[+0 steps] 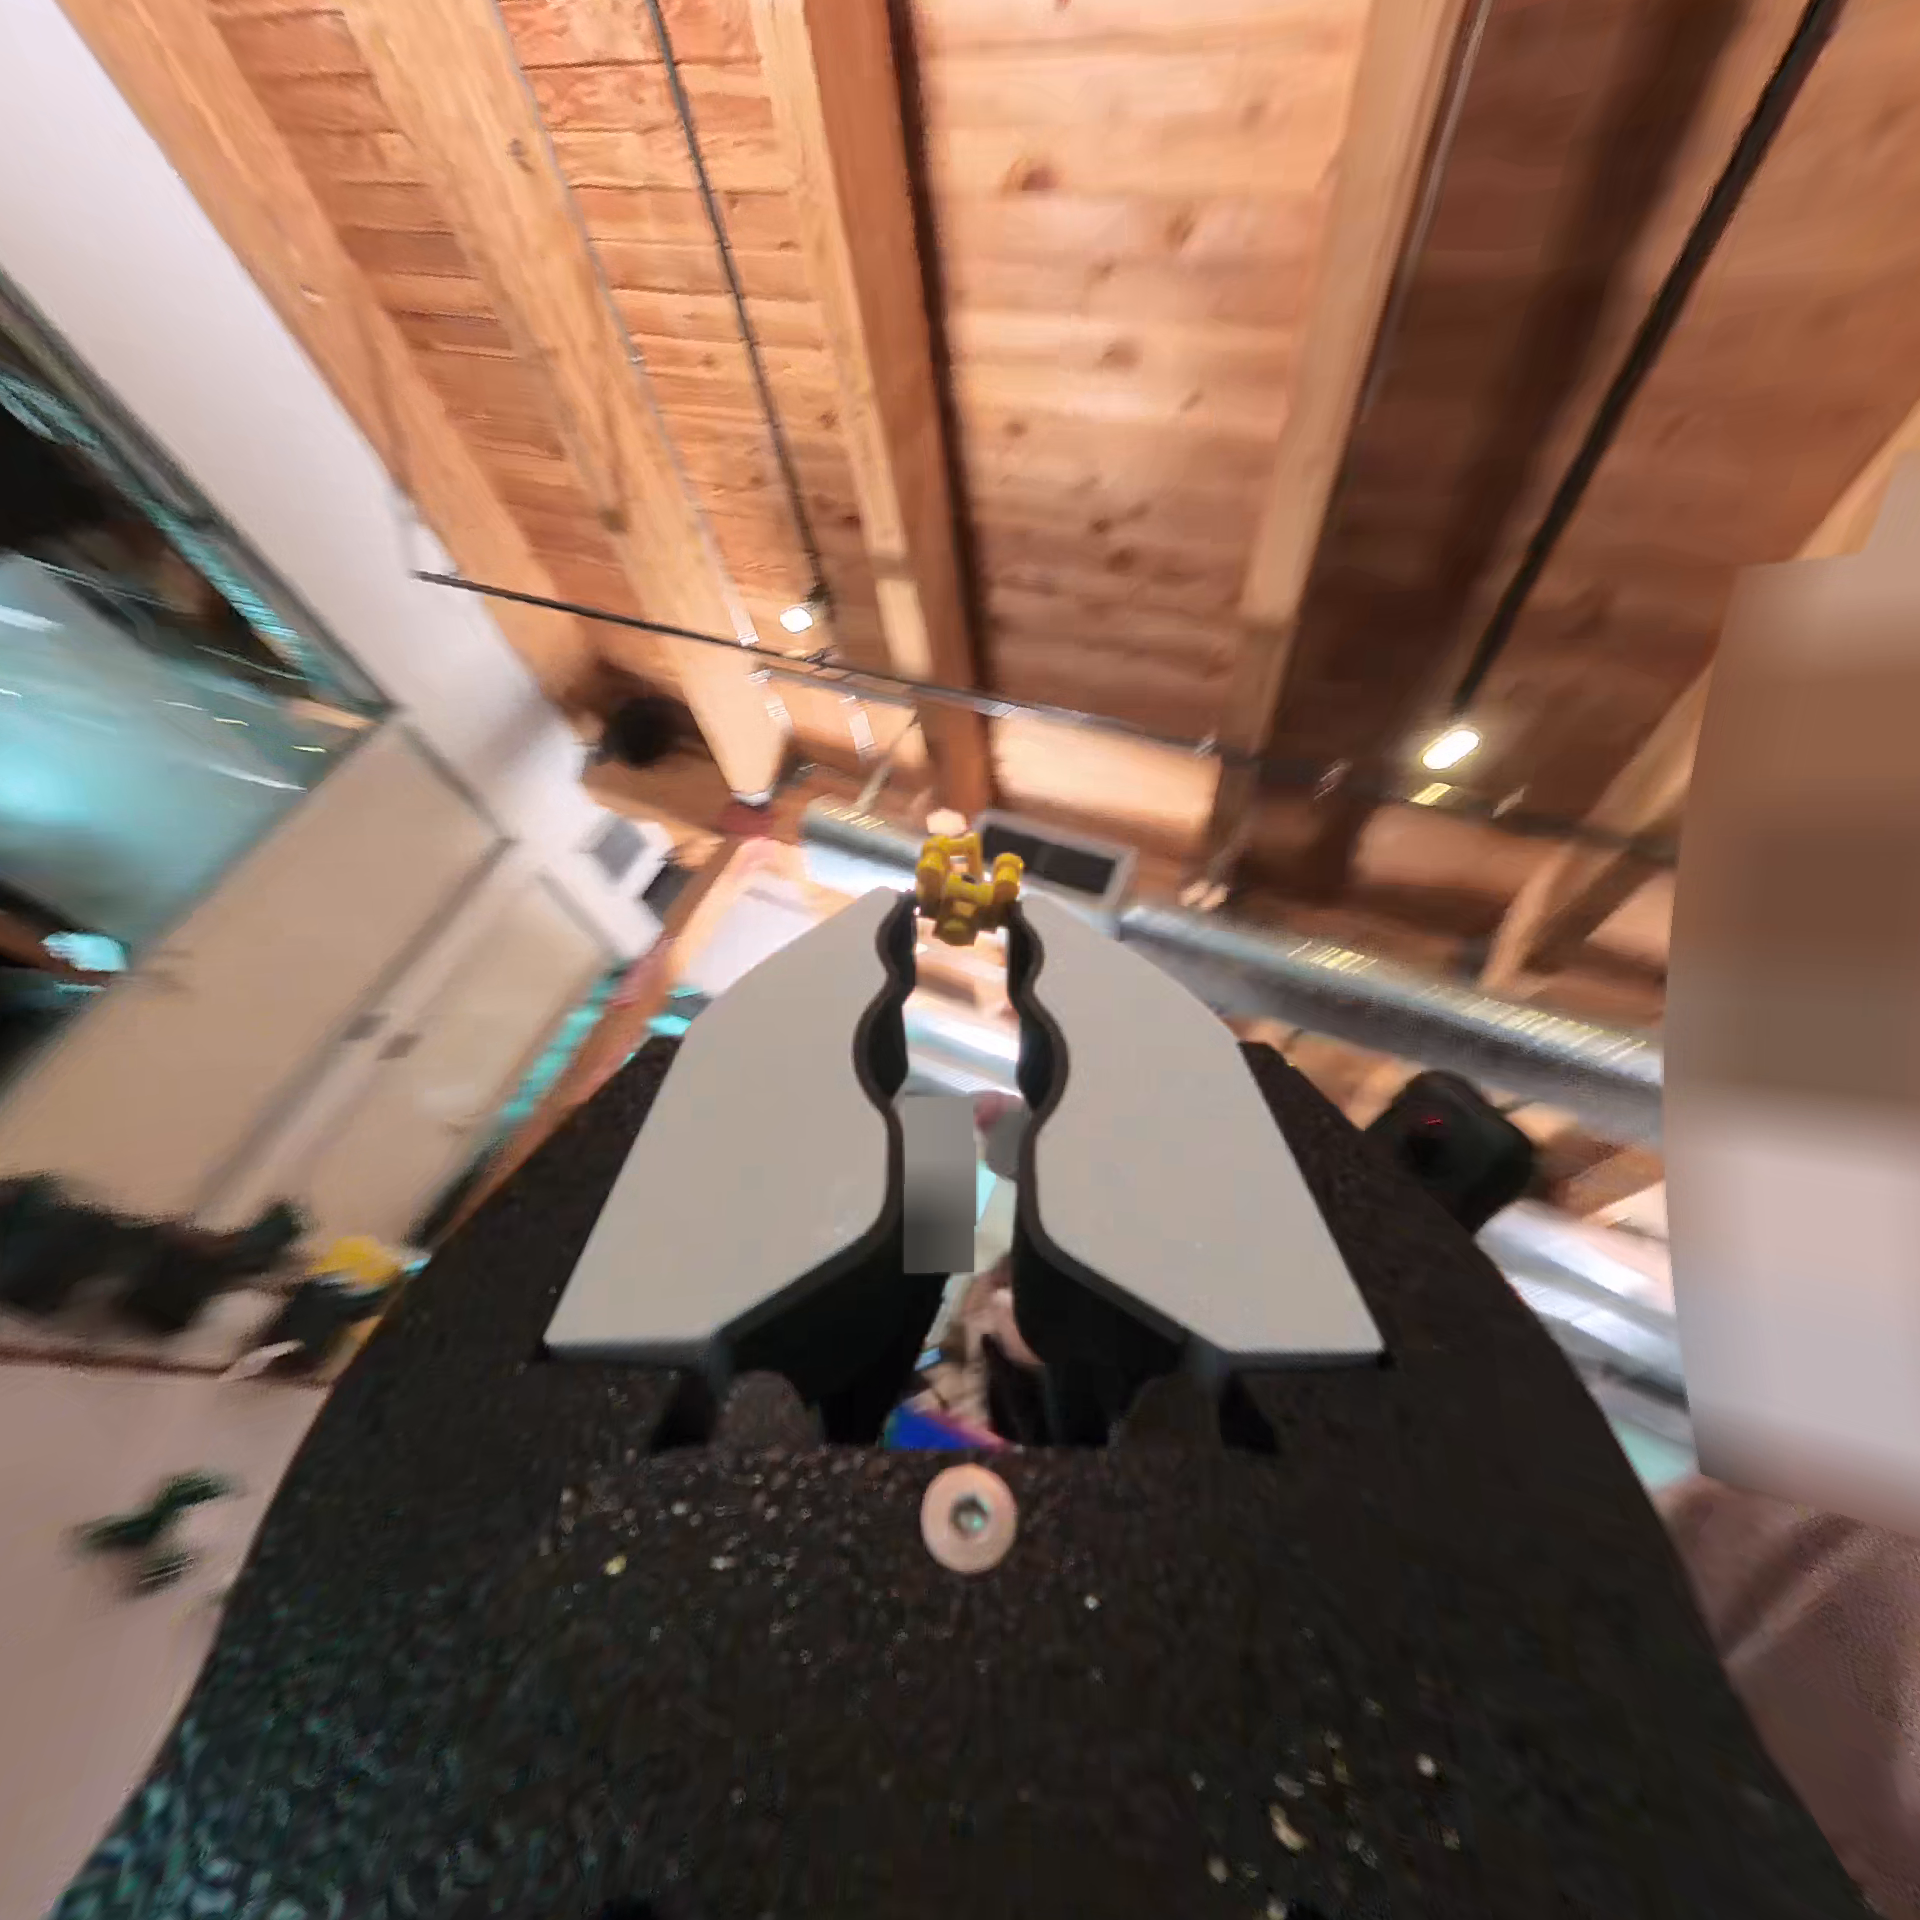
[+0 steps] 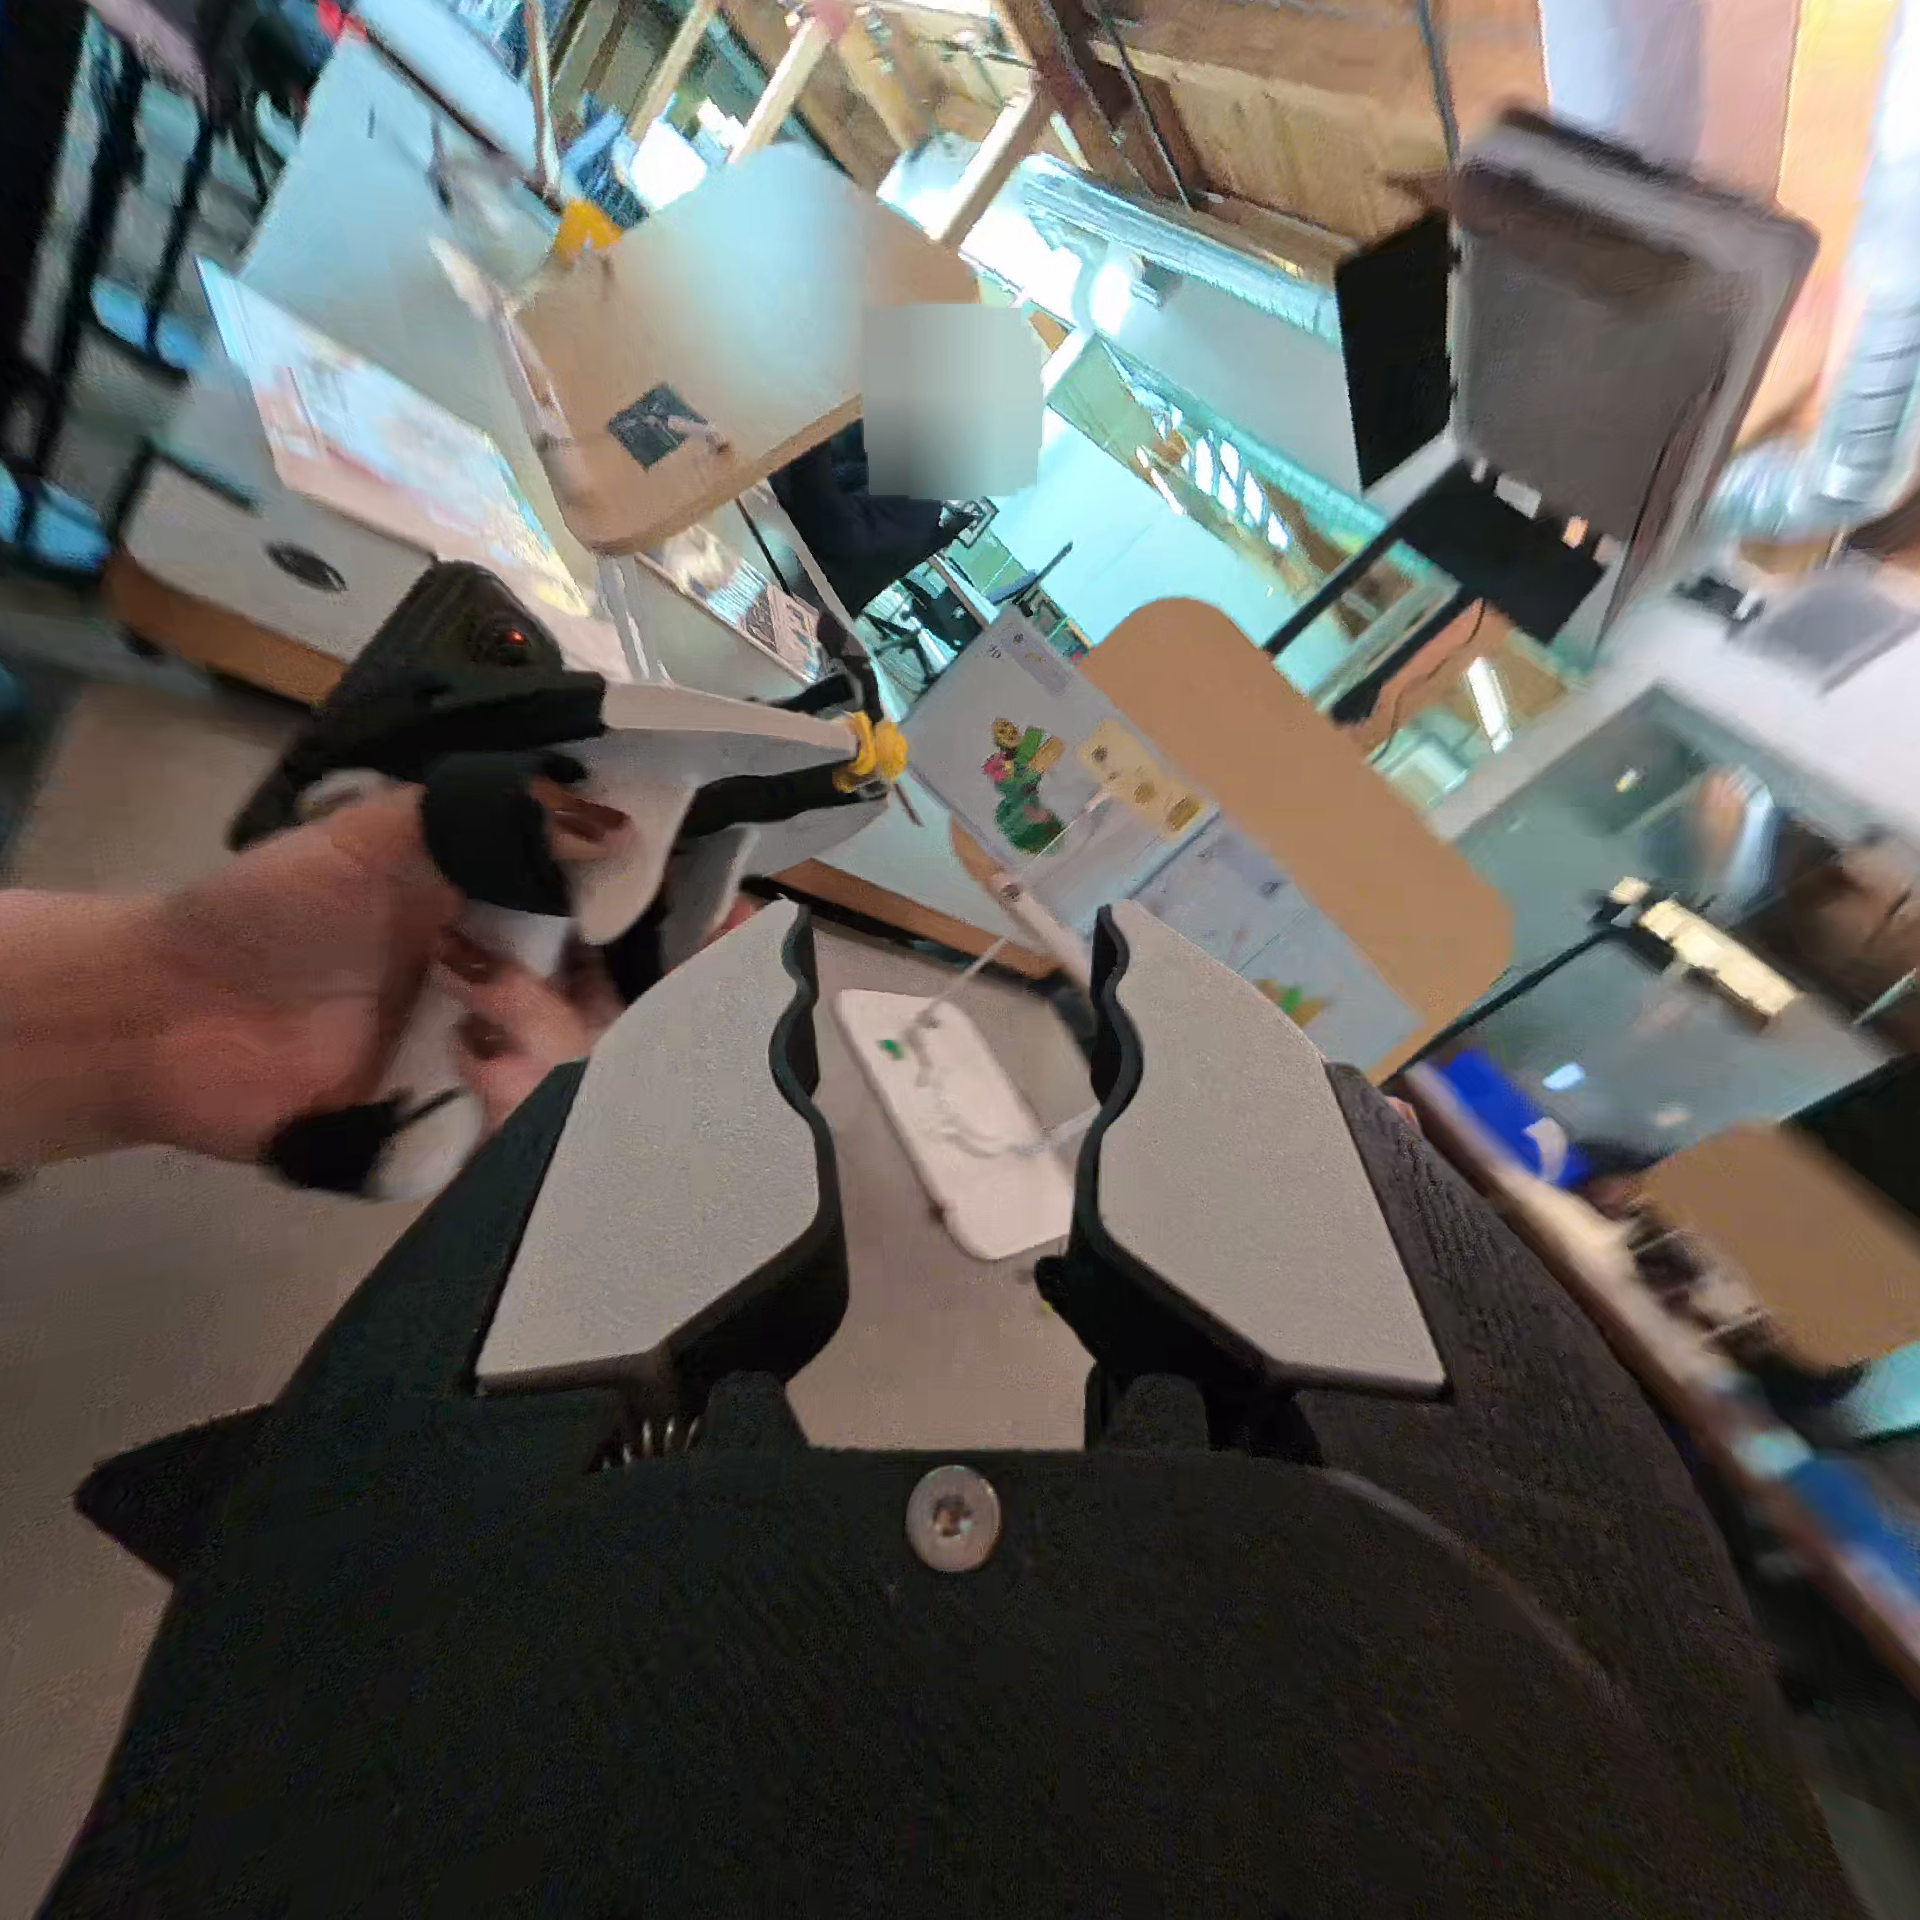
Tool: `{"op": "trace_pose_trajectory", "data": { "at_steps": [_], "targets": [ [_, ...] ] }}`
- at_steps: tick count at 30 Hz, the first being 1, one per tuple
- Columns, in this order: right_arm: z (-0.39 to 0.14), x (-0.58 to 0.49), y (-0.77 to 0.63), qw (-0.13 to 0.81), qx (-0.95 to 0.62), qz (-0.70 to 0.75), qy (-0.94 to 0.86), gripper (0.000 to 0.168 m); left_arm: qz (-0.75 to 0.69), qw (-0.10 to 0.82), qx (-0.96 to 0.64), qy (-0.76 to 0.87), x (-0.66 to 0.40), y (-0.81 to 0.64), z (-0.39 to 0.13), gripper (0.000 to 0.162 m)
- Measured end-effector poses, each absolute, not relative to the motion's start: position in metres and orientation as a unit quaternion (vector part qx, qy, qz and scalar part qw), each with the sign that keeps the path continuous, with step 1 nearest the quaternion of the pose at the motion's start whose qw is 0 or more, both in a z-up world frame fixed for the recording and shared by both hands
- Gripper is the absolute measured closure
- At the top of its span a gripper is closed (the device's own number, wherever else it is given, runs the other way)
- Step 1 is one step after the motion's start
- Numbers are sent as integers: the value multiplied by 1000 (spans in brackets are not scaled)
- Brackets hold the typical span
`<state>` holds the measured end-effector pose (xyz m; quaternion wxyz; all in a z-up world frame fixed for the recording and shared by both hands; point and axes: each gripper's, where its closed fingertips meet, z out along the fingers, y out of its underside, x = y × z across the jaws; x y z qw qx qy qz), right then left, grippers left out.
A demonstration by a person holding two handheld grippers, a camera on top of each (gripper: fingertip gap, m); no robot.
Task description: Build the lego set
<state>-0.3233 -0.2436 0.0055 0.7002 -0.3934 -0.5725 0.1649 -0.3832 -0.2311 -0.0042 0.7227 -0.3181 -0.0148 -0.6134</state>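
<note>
My left gripper point(image 1: 964, 906) is tilted up toward the wooden ceiling and is shut on a small yellow lego piece point(image 1: 966, 881) at its fingertips. In the right wrist view the same left gripper point(image 2: 868, 753) is held by a hand point(image 2: 260, 997) at the left, with the yellow lego piece point(image 2: 876, 750) pinched at its tip, in the air above the table. My right gripper point(image 2: 951, 930) is open and empty, its fingers wide apart, below and to the right of the left gripper. An instruction sheet point(image 2: 1049, 790) with a green and yellow model picture stands on a holder just beyond.
A white stand base point(image 2: 961, 1122) lies on the grey table point(image 2: 156, 1299) between my right fingers. Loose dark green and yellow pieces point(image 1: 208, 1268) lie blurred on the table at the left. A dark monitor point(image 2: 1579, 343) hangs at upper right. A person sits far behind.
</note>
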Motion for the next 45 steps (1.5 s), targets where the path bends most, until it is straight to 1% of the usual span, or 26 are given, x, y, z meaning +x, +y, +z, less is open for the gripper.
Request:
{"op": "trace_pose_trajectory", "data": {
  "at_steps": [3,5,8,11,14,18,24,35,45],
  "targets": [
    [-26,-314,-252,677,-465,274,-500,128,-473,771,-427,-3,-394,-212,-26,145],
    [-47,-316,-256,663,-491,334,-456,136,-363,787,-499,-19,-408,-196,-46,146],
    [-73,-326,-254,650,-509,405,-393,141,-263,798,-541,-30,-426,-187,-64,146],
    [-98,-341,-249,654,-507,426,-366,145,-145,791,-595,-14,-441,-177,-89,146],
    [-116,-347,-247,690,-486,388,-371,149,-60,779,-624,-2,-454,-172,-107,146],
    [-119,-342,-258,703,-455,394,-380,153,-58,771,-635,-4,-454,-167,-117,146],
    [-140,-355,-257,680,-477,379,-408,154,-65,758,-649,-12,-451,-158,-135,145],
    [-138,-356,-261,689,-464,376,-411,156,-104,750,-653,-10,-434,-152,-145,145],
    [-136,-354,-263,705,-447,363,-413,159,-108,746,-657,11,-416,-150,-148,145]
  ]
}}
